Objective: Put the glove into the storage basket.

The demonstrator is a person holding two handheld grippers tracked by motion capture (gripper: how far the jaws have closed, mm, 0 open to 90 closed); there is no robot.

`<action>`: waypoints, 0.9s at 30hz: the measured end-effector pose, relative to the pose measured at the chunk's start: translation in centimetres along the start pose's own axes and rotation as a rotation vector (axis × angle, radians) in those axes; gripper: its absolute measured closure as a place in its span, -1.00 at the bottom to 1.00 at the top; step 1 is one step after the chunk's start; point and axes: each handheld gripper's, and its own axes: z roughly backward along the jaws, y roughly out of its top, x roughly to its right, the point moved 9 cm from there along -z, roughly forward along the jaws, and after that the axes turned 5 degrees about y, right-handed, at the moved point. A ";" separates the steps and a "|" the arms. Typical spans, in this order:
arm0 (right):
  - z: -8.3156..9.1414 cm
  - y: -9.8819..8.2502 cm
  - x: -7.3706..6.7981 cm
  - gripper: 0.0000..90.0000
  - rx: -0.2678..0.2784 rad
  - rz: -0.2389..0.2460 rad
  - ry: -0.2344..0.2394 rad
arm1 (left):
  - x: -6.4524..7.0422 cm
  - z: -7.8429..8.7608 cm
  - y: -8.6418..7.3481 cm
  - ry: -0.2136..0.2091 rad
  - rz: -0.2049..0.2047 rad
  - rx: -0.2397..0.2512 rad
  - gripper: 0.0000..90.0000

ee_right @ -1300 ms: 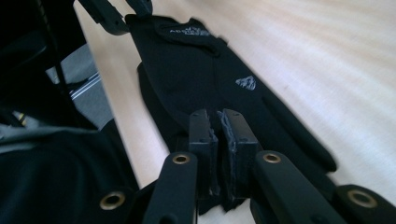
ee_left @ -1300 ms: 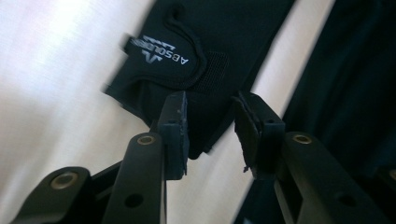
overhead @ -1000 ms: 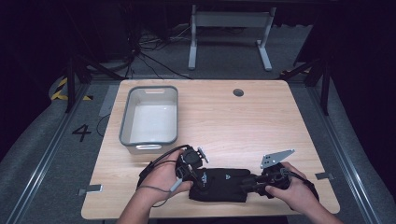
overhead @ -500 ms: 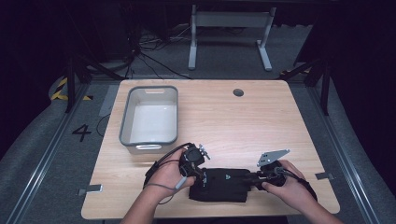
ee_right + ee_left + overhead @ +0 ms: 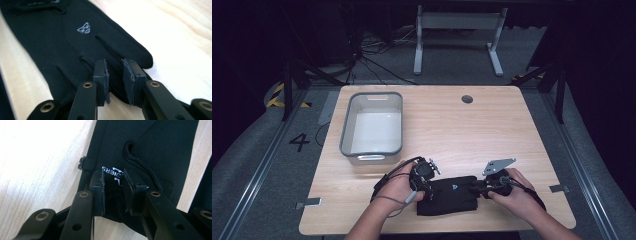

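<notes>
Left tool (image 5: 113, 176) sits on the cuff end of the black glove (image 5: 150, 145). Its jaws have just been closing and now stand with a narrow gap between them. The cuff, with its white lettering, lies in that gap and something dark bunches lower down, but I cannot tell whether the pads actually bite the fabric.

The right tool (image 5: 114, 63) is at the opposite end, over the glove's fingertips. Its jaws are a little apart, with bare wood showing through the lower part of the gap, so nothing is pinched there.

From above, the glove (image 5: 449, 195) stretches flat between the two tools on the tabletop (image 5: 462, 130). It starts just ahead of the left tool (image 5: 429, 184) and ends under the tip of the right tool (image 5: 477, 187). A grey bin (image 5: 371, 150) stands beyond the left tool, apart from it and holding nothing.

My reading is that the job is at the take-hold stage. Both tools are placed at the glove's ends, but it is not yet lifted, and at least the right side has yet to clamp. Any carrying is still ahead.

The left hand (image 5: 397, 187) angles its tool inward and down towards the cuff. The right hand (image 5: 512, 192) points its tool inward, low and nearly level. Both forearms come in from the near edge.
</notes>
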 end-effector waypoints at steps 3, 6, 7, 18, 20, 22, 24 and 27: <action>-0.2 0.4 1.0 0.64 0.017 -0.011 -0.012 | -0.2 -0.2 0.3 0.010 0.002 0.013 0.61; -0.3 0.6 1.4 0.63 0.029 -0.017 -0.019 | -0.5 -0.3 0.5 0.027 0.006 0.020 0.65; -0.2 0.6 1.4 0.63 0.030 -0.015 -0.021 | -0.6 -0.3 0.4 0.026 0.007 0.020 0.65; 0.5 0.8 1.2 0.61 0.064 -0.029 -0.024 | -0.8 0.2 0.8 0.059 0.021 0.050 0.54; 1.0 1.1 1.4 0.58 0.087 -0.039 -0.028 | -0.6 0.6 1.2 0.053 0.030 0.082 0.49; 1.7 1.2 1.9 0.56 0.109 -0.058 -0.033 | -0.4 0.9 1.7 0.048 0.028 0.103 0.46; 2.1 1.2 2.2 0.54 0.122 -0.074 -0.037 | -0.1 1.0 2.1 0.038 0.022 0.119 0.44; 2.7 1.0 2.7 0.52 0.134 -0.093 -0.040 | 0.2 1.1 2.5 0.031 0.014 0.128 0.41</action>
